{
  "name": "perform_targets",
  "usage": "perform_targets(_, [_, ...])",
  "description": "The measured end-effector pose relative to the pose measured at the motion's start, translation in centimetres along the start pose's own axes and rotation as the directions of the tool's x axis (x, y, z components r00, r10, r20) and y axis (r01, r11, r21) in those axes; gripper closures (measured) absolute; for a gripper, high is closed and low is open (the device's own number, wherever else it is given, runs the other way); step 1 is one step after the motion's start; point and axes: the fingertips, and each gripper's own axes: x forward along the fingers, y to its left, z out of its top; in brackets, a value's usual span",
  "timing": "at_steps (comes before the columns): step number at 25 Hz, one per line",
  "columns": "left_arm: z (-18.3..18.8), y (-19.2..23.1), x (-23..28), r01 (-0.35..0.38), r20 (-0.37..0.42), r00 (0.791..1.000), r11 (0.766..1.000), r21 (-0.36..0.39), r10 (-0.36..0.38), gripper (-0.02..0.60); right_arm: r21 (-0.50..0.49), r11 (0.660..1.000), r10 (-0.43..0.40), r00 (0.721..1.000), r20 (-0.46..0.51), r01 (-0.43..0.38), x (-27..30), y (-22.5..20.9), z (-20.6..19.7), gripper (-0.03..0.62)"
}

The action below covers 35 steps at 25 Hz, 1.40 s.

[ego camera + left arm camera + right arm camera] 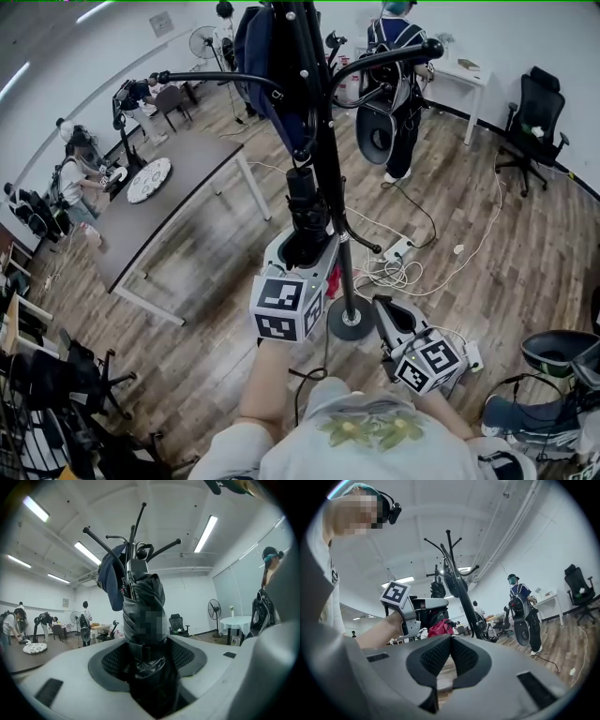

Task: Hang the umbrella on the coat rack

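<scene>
Wood-plank floor (544, 253), white walls (562, 37), dark table (187, 197), black office chair (534, 112), ceiling strip lights (206, 531).

Brown table (192, 192) (white plate (149, 180) on it)

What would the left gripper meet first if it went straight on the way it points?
Likely the upper arms of the coat rack: the umbrella clamped in the left gripper points at them. Depth is unclear.
</scene>
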Motion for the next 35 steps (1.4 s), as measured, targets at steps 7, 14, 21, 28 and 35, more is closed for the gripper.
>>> perform_targets(7, [-0.1, 0.4, 0.2, 0.002, -0.006, 1.000, 1.000, -0.021, -0.002, 0.339, 0.002, 1.000, -0.009, 1.000, -0.002, 0.009, 0.0, -0.1, 0.0, 0.589])
perform_targets(14, [-0.4, 0.7, 0.9, 0.001, -0.011, 1.000, 0.999, -0.032, -0.002, 0.339, 0.002, 1.000, -0.013, 1.000, -0.001, 0.013, 0.3, -0.6, 0.0, 0.589])
perform_targets(21, [-1.3, 1.0, 1.7, 0.000, -0.028, 1.000, 0.998, -0.055, -0.002, 0.339, 0.004, 1.000, -0.014, 1.000, -0.005, 0.014, 0.5, -1.0, 0.0, 0.589])
perform_targets(28, [-2.0, 1.6, 2.1, -0.002, -0.036, 0.999, 0.997, -0.073, 0.000, 0.340, 0.004, 1.000, -0.020, 1.000, -0.017, 0.020, 0.7, -0.9, -0.5, 0.589])
perform_targets(35, [-2.7, 1.8, 2.9, 0.000, -0.049, 0.999, 0.996, -0.090, -0.004, 0.339, 0.004, 1.000, -0.026, 0.999, -0.022, 0.026, 0.8, -1.2, -0.6, 0.589])
